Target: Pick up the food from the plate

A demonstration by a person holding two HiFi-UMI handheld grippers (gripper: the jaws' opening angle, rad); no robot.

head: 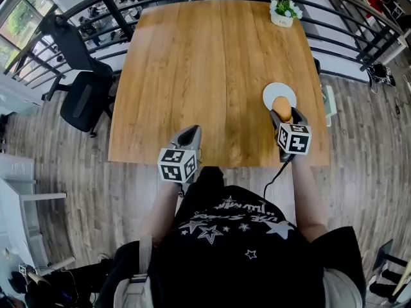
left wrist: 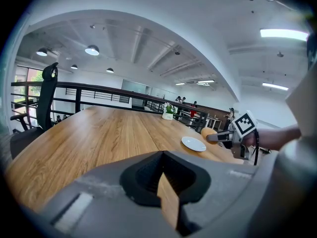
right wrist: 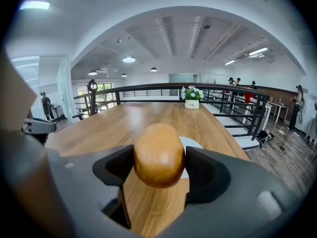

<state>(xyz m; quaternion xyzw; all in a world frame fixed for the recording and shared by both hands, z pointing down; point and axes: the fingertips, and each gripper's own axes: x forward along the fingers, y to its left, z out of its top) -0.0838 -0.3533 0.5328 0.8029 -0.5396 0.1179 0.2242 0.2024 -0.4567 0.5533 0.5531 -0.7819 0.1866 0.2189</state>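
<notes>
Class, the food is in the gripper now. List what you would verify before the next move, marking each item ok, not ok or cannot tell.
1. Right gripper closed on both sides of the brown roll: ok.
2. Roll lifted clear of the white plate: ok.
3. No other food on the plate: ok.
4. Left gripper shut, empty and apart from the roll: ok.
5. Grip firm enough not to slip: cannot tell.
</notes>
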